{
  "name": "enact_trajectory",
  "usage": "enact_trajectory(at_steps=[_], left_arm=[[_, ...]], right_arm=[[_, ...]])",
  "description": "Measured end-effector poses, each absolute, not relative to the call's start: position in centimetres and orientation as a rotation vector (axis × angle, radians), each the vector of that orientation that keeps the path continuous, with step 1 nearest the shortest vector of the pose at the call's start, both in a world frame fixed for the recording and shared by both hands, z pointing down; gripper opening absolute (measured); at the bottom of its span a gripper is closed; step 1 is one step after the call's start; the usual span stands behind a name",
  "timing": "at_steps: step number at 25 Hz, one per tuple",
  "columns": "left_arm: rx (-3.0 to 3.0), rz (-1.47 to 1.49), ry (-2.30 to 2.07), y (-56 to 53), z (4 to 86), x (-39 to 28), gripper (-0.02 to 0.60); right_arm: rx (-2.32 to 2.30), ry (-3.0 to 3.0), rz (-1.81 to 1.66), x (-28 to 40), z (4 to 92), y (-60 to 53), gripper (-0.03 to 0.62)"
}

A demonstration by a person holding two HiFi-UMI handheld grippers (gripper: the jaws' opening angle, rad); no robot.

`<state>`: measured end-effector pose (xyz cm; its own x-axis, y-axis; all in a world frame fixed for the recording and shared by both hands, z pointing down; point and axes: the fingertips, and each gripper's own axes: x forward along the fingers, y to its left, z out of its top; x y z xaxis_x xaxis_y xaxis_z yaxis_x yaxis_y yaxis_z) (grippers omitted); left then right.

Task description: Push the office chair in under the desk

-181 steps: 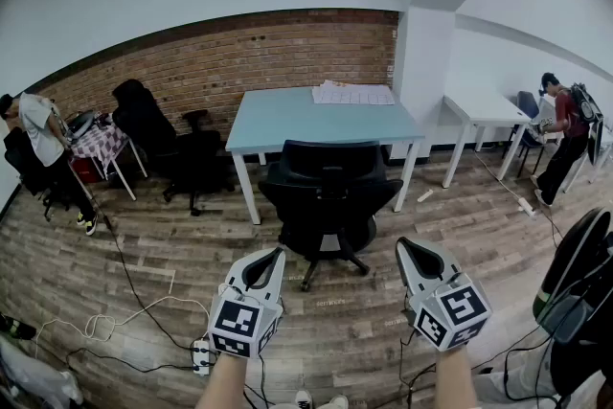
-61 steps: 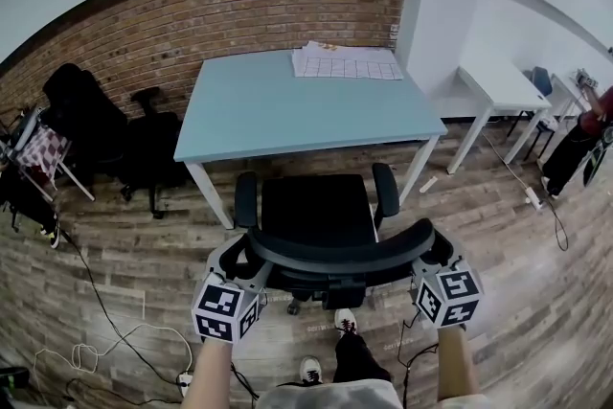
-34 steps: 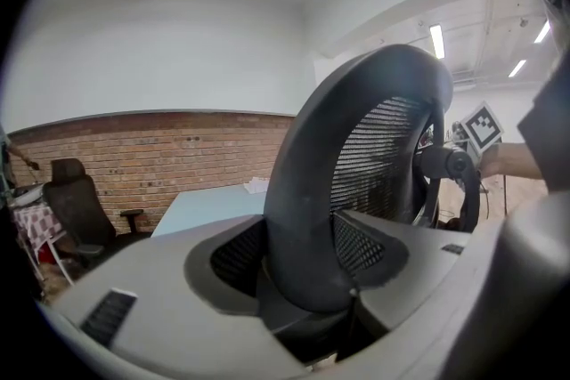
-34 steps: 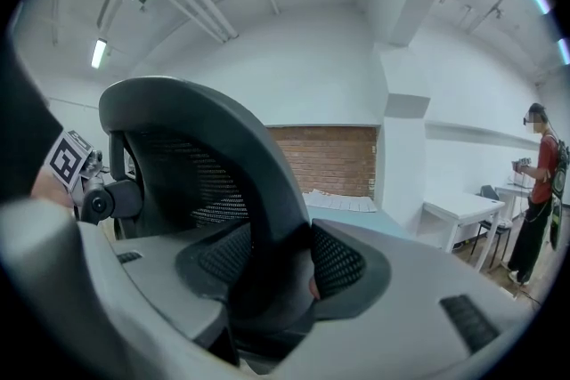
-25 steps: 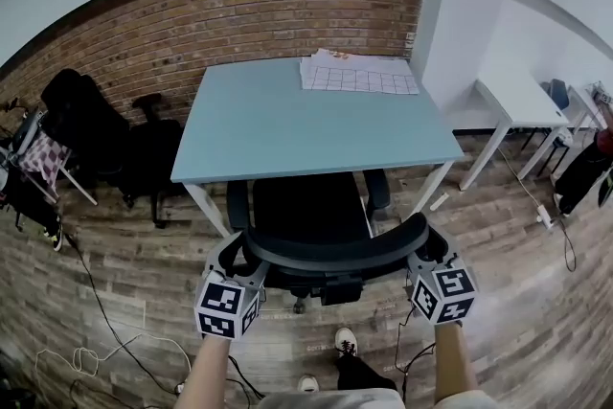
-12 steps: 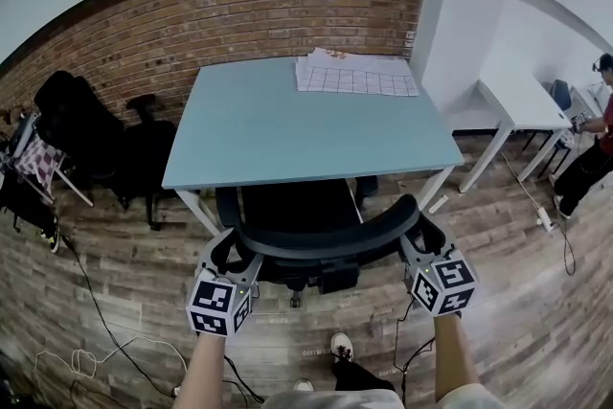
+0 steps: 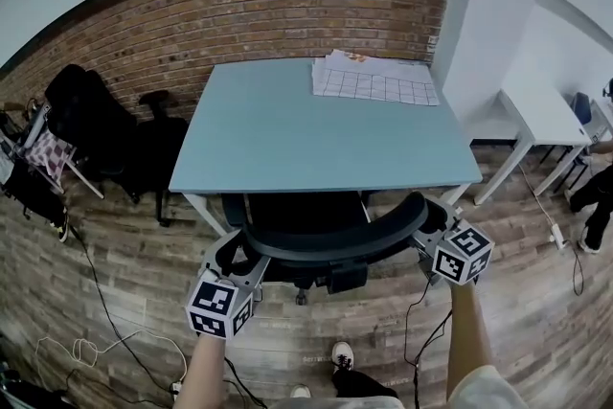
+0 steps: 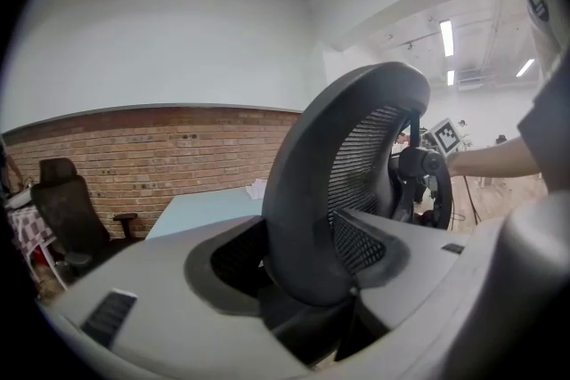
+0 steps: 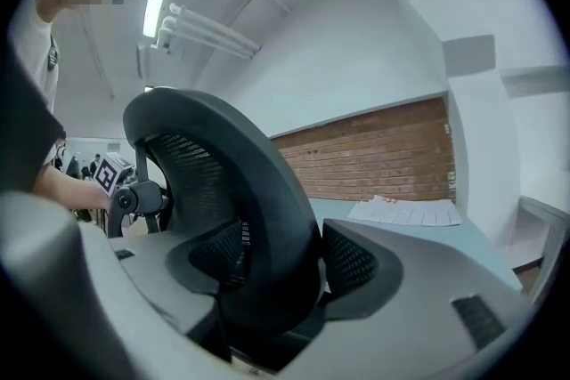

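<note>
The black office chair's curved backrest (image 7: 330, 242) stands at the near edge of the light blue desk (image 7: 316, 134), with the seat almost wholly hidden under the top. My left gripper (image 7: 235, 254) is shut on the backrest's left end; in the left gripper view (image 8: 307, 254) both pads press the rim (image 8: 338, 182). My right gripper (image 7: 431, 220) is at the backrest's right end. Its jaws are opening: in the right gripper view (image 9: 276, 258) the rim (image 9: 258, 191) sits between them, with a thin gap at the right pad (image 9: 352, 262).
A sheet of papers (image 7: 374, 81) lies on the desk's far right corner. Two black chairs (image 7: 105, 124) stand by the brick wall at left. A white pillar (image 7: 484, 24) and a white desk (image 7: 546, 115) are at right. Cables (image 7: 96, 350) trail over the wooden floor.
The chair has rolled forward under the desk, so its seat and armrests are now covered by the top. My right gripper has risen and swung out to the right.
</note>
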<state>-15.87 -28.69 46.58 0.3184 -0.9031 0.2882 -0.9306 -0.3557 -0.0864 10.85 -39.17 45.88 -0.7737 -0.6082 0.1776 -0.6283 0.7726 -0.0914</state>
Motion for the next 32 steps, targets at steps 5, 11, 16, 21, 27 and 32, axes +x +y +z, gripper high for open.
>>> enact_trajectory(at_steps=[5, 11, 16, 21, 27, 32], left_arm=[[2.452, 0.43, -1.743, -30.0, 46.7, -15.6, 0.287], [2.378, 0.444, -1.826, -31.5, 46.8, -15.7, 0.287], [2.306, 0.468, -1.891, -32.4, 46.9, -16.7, 0.285], [2.246, 0.509, -1.953, -32.8, 46.9, -17.9, 0.285], [2.201, 0.507, -2.002, -33.5, 46.8, -18.3, 0.285], [2.224, 0.464, -2.019, -34.0, 46.7, -18.6, 0.284]], right_arm=[[0.877, -2.84, 0.221, 10.5, 45.9, -41.6, 0.302], [0.703, -2.905, 0.314, 10.7, 45.6, -42.9, 0.282], [0.573, -2.924, 0.319, 10.1, 45.4, -42.8, 0.265], [0.516, -2.917, 0.276, 9.5, 45.6, -41.8, 0.256], [0.52, -2.852, 0.166, 9.1, 46.1, -41.7, 0.255], [0.539, -2.874, 0.198, 8.9, 45.9, -42.1, 0.256]])
